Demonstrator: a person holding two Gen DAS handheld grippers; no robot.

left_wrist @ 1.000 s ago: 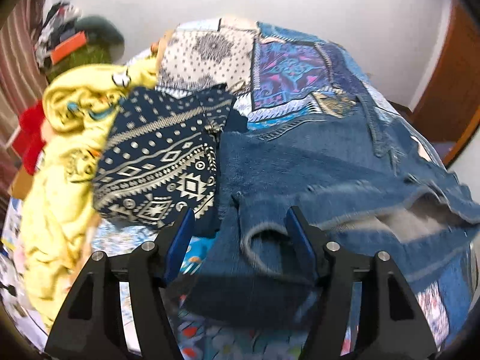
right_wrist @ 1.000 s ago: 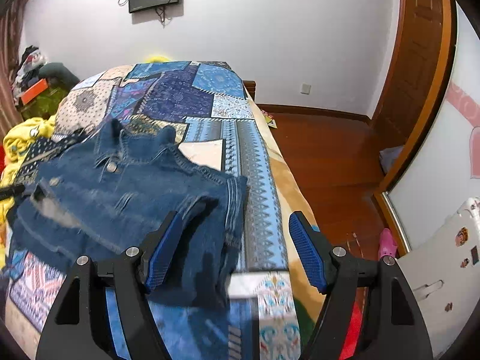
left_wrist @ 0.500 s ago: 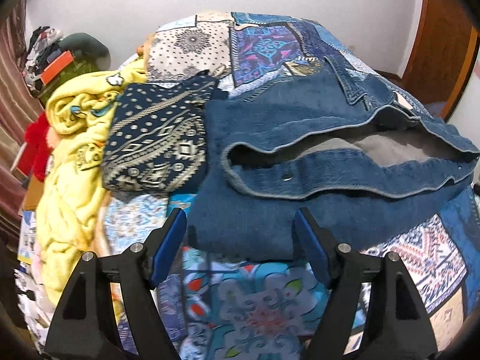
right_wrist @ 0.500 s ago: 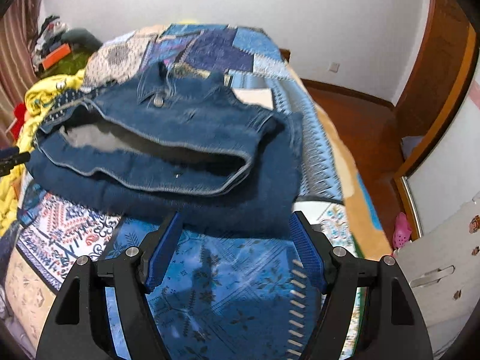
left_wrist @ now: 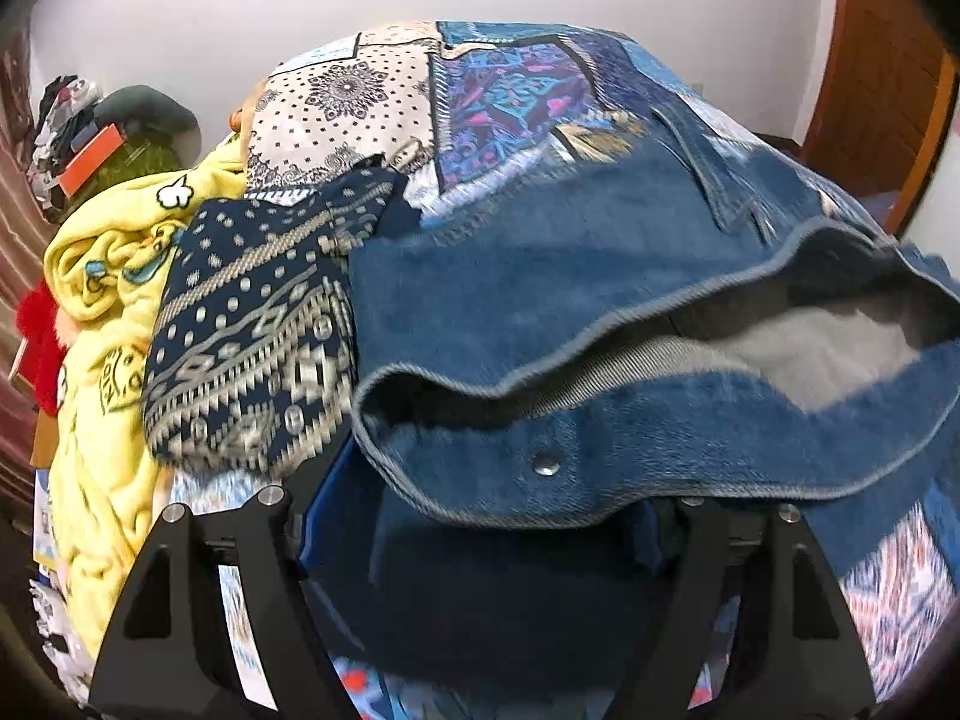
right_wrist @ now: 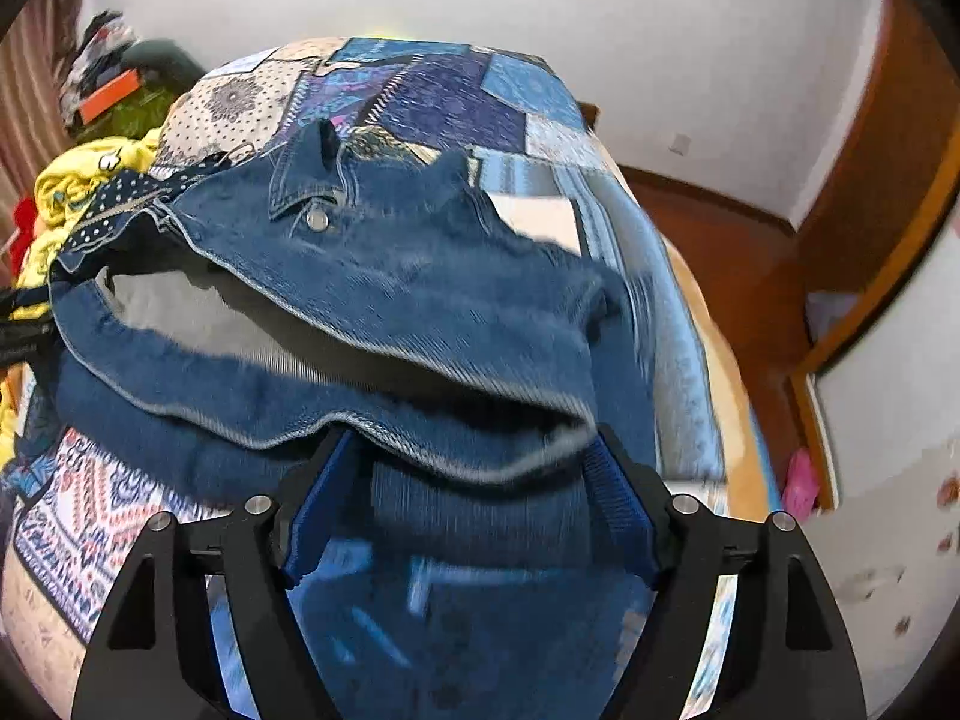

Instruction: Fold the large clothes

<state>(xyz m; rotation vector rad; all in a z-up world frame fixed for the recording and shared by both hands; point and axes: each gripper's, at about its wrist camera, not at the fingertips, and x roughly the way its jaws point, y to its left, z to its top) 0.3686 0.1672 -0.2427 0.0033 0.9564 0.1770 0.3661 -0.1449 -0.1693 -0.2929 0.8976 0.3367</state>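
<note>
A blue denim jacket point(left_wrist: 600, 276) lies folded across the patchwork quilt point(left_wrist: 510, 84), its grey inside showing through the gaping hem. In the left wrist view my left gripper point(left_wrist: 486, 516) stands wide at the jacket's near left edge. The lower denim layer lies between its fingers, and the hem overhangs the tips. In the right wrist view the same jacket point(right_wrist: 420, 276) fills the middle. My right gripper point(right_wrist: 468, 504) straddles its near right edge, jaws opening, denim between the blue pads point(right_wrist: 318, 504) but not squeezed.
A folded navy patterned garment point(left_wrist: 252, 348) and a yellow garment point(left_wrist: 102, 276) lie left of the jacket. The quilt point(right_wrist: 450, 96) ends at the bed's right side above a wooden floor point(right_wrist: 720, 240). A white cabinet point(right_wrist: 888, 480) and a wooden door point(left_wrist: 882, 72) stand right.
A second ago denim lay between the left fingers. Both grippers then drew back clear of the jacket. Now they have pushed forward and down, so its near edge lies between each pair of jaws.
</note>
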